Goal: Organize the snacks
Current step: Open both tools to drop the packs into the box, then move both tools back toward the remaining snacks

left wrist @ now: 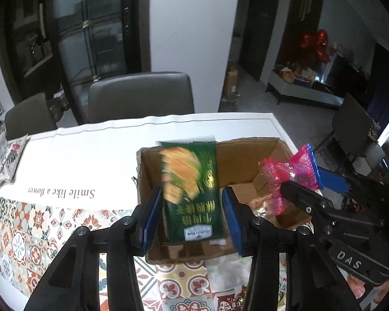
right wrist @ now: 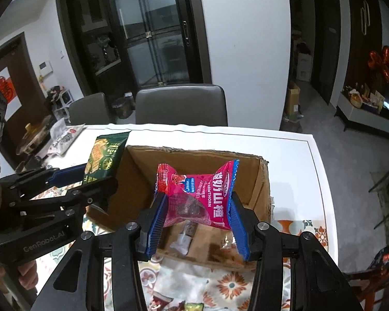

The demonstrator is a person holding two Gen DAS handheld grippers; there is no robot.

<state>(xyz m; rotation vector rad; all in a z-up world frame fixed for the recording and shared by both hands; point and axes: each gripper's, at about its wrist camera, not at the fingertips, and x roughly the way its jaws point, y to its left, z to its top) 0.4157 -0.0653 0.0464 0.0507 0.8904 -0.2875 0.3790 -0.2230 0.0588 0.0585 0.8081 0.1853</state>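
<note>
While hovering over the open cardboard box [right wrist: 256, 189], carrying one snack in each tool. Left gripper [left wrist: 192, 215] standing with jaws parted wide, a green packet [left wrist: 192, 186] hanging upright between the blue pads; touching the left pad, showing a gap on the right side, so hard to say whether gripped at all or already slipping free, especially with the print smeared by motion. From the right wrist view, that same packet sitting above the box's left wall rather than clearly over the interior. Right gripper [right wrist: 198, 210] pinching a pink hawthorn packet [right wrist: 197, 194] by its two side edges, jaws spread to about the bag's width, bag puckered in the middle, hanging above the box floor where some wrapped sweets [right wrist: 186, 233] are lying.

Judging the risks: dropping the green packet onto the box wall and tipping it out onto the patterned tablecloth [left wrist: 39, 233], owing to the off-centre position. Squashing the pink bag's contents through squeezing harder on soft film. Knocking the two tools together, given how near each other over one small box. Nudging the light box sideways with a fingertip while lowering.
</note>
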